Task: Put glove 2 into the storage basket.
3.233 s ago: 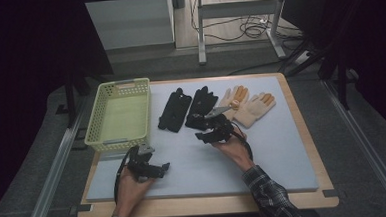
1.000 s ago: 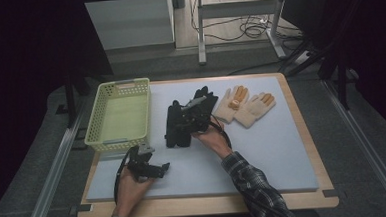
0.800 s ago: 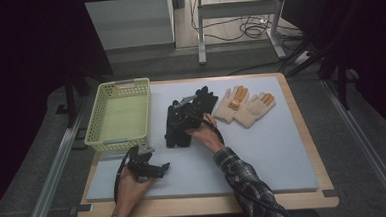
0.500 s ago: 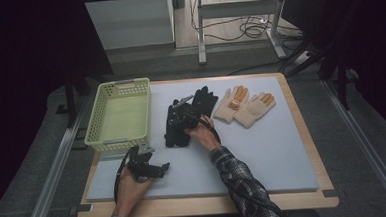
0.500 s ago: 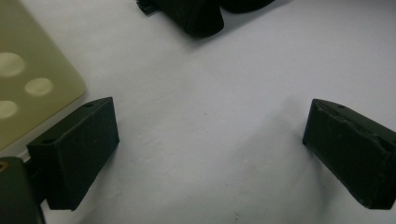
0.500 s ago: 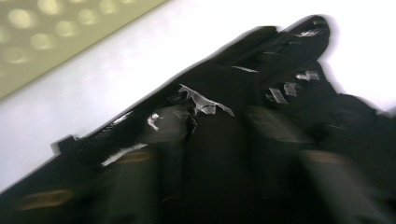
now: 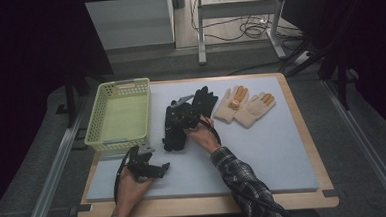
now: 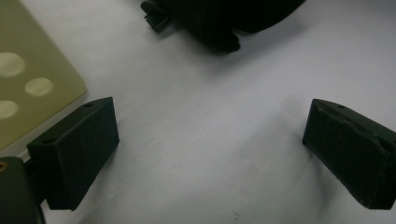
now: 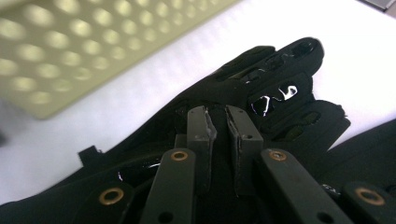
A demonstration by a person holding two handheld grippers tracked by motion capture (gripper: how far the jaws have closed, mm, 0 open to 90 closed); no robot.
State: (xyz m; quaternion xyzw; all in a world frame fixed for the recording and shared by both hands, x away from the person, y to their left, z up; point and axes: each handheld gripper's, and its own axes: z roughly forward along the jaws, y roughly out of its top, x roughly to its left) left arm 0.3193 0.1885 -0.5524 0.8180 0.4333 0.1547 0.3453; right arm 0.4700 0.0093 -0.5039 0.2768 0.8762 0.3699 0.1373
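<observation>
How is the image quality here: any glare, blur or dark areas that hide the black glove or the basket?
High view: evenly lit table, dark surroundings; the black glove reads as a dark mass with little detail. Right gripper view: glossy highlights on the glove's fingers, and the basket is soft and out of focus. Left gripper view: the basket corner is blurred, with soft shadows beside the left tongs.

Wooden table with grey mat, yellow-green basket, two black gloves, two cream gloves
</observation>
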